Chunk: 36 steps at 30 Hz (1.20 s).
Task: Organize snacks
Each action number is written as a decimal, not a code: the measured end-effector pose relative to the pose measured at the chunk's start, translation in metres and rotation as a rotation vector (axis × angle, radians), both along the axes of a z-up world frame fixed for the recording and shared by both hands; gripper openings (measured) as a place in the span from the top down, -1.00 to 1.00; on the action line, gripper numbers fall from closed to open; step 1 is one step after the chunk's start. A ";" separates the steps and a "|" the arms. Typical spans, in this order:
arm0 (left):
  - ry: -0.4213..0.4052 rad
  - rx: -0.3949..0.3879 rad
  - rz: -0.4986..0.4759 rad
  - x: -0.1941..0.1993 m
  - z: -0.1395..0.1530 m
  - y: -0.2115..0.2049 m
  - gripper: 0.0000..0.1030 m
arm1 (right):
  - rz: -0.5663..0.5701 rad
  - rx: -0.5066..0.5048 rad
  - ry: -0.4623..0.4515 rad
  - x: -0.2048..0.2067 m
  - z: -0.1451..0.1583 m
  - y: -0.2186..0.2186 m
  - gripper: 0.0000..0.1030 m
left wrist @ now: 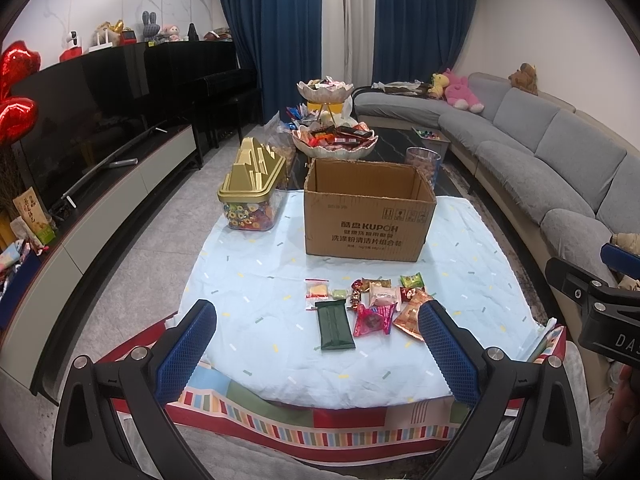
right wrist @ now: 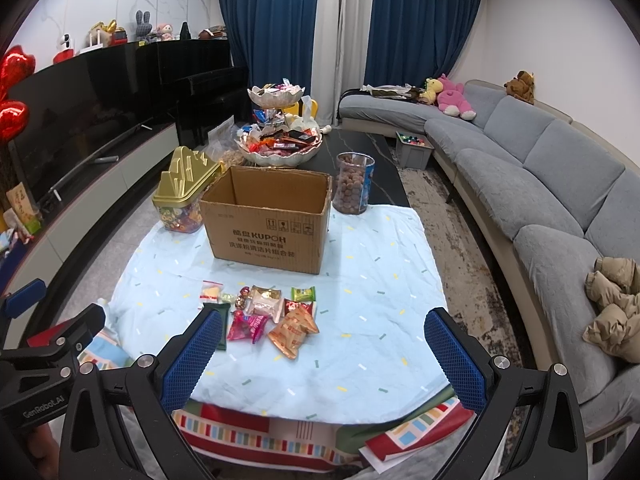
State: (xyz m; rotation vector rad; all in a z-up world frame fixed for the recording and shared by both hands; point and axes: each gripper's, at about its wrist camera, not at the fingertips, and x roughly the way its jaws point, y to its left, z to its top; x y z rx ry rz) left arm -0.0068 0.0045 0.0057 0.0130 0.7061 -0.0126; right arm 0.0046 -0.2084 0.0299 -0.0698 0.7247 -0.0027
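Observation:
Several wrapped snacks lie in a cluster on the pale blue cloth [left wrist: 256,280]: a dark green packet [left wrist: 334,323], a pink packet [left wrist: 370,320], an orange packet [right wrist: 294,330] and a small green one [right wrist: 303,294]. Behind them stands an open, empty-looking cardboard box [left wrist: 368,216] [right wrist: 272,220]. My left gripper [left wrist: 318,346] hovers open just short of the snacks, nothing between its blue pads. My right gripper [right wrist: 322,356] is also open and empty, to the right of the cluster; its left finger [right wrist: 192,360] hides part of the green packet.
A gold-lidded candy jar [left wrist: 252,196] stands left of the box and a clear jar of brown balls [right wrist: 354,184] behind its right corner. A two-tier snack bowl [right wrist: 278,144] sits on the dark table beyond. A grey sofa [right wrist: 560,184] runs along the right, a TV cabinet [left wrist: 120,184] along the left.

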 end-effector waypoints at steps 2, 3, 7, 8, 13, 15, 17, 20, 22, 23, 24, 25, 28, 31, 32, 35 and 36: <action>0.002 0.001 0.000 -0.001 0.001 0.001 -0.99 | 0.000 -0.001 0.000 0.000 -0.001 0.000 -0.99; 0.002 0.001 0.000 -0.001 0.001 0.001 -0.99 | -0.001 0.000 0.001 0.000 -0.001 0.000 -0.99; 0.001 0.003 -0.004 0.000 -0.002 -0.001 -0.99 | -0.003 0.001 0.004 0.003 -0.004 -0.001 -0.99; 0.003 0.006 -0.006 0.000 -0.004 -0.001 -0.99 | -0.003 0.000 0.005 0.004 -0.004 -0.002 -0.99; 0.015 0.016 -0.005 0.005 -0.012 -0.002 -0.99 | -0.002 -0.005 0.021 0.015 -0.010 -0.001 -0.99; 0.023 0.021 -0.004 0.011 -0.014 -0.002 -0.99 | 0.002 -0.007 0.027 0.020 -0.011 0.001 -0.99; 0.034 0.025 -0.004 0.022 -0.016 -0.002 -0.99 | 0.004 -0.011 0.034 0.027 -0.016 0.003 -0.99; 0.049 0.027 -0.009 0.030 -0.020 -0.002 -0.99 | 0.007 -0.014 0.045 0.038 -0.020 0.005 -0.99; 0.059 0.032 -0.016 0.036 -0.023 -0.003 -0.99 | 0.009 -0.017 0.054 0.044 -0.024 0.006 -0.99; 0.064 0.036 -0.018 0.039 -0.024 -0.005 -0.99 | 0.011 -0.017 0.061 0.048 -0.027 0.006 -0.99; 0.068 0.041 -0.018 0.042 -0.026 -0.005 -0.99 | 0.012 -0.017 0.068 0.053 -0.030 0.005 -0.99; 0.072 0.046 -0.019 0.046 -0.028 -0.007 -0.99 | 0.012 -0.018 0.071 0.055 -0.032 0.006 -0.99; 0.095 0.062 -0.032 0.057 -0.035 -0.011 -0.99 | 0.009 -0.017 0.093 0.067 -0.041 0.004 -0.99; 0.111 0.072 -0.042 0.068 -0.043 -0.013 -0.99 | 0.005 -0.020 0.114 0.080 -0.053 0.004 -0.99; 0.117 0.073 -0.043 0.072 -0.046 -0.013 -0.99 | 0.005 -0.020 0.120 0.083 -0.055 0.004 -0.99; 0.134 0.065 -0.039 0.086 -0.055 -0.013 -0.99 | 0.010 -0.031 0.128 0.096 -0.064 0.005 -0.99; 0.141 0.063 -0.037 0.089 -0.059 -0.013 -0.99 | 0.015 -0.043 0.123 0.099 -0.067 0.007 -0.99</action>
